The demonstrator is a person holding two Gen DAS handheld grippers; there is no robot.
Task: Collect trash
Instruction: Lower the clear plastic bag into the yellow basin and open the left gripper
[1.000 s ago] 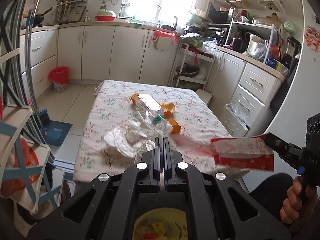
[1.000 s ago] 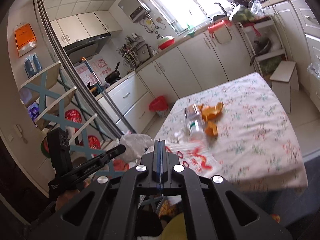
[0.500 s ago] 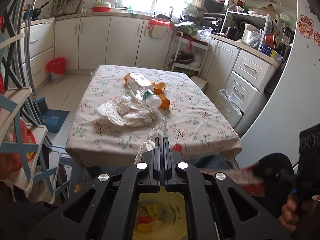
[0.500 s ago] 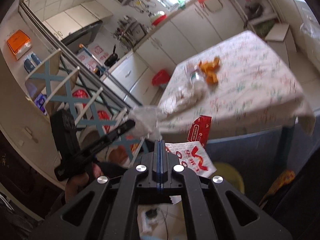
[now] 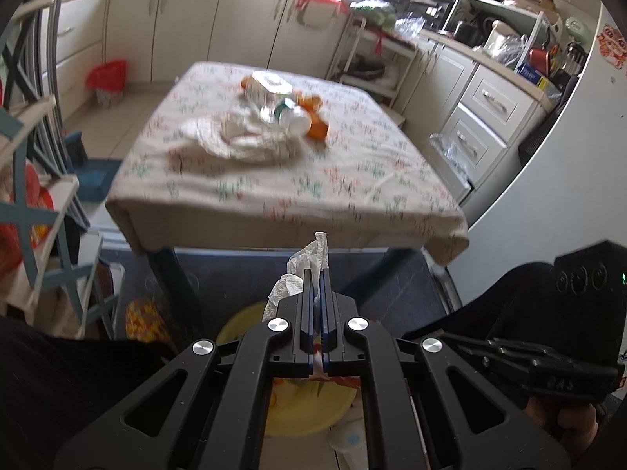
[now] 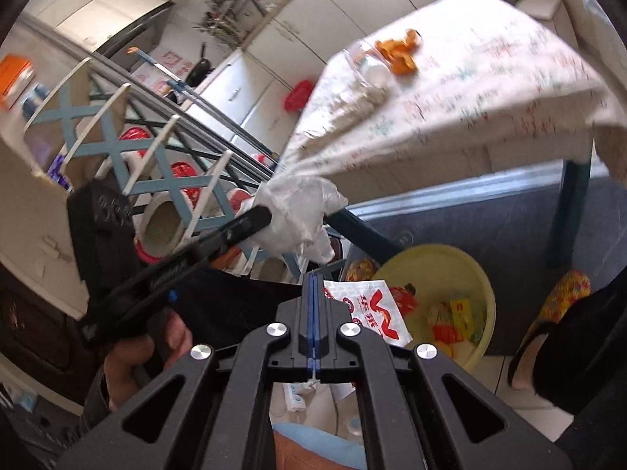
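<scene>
Above the yellow basin (image 6: pixel 480 274), the left gripper (image 6: pixel 270 215) is clamped on a crumpled tissue (image 6: pixel 298 211) and the right gripper (image 6: pixel 313 278) on a red-and-white wrapper (image 6: pixel 372 309); released off-centre, either light scrap could drift past the basin's rim

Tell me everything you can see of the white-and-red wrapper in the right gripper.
The wrapper is a flat, thin, glossy packet, white with large red lettering and a red border at one end. It is pinched by its edge in the shut jaws of the right gripper, sticking out to the right side of them. It hangs above the near rim of the yellow basin on the floor, touching nothing else visible. Its far end is slightly creased.
</scene>
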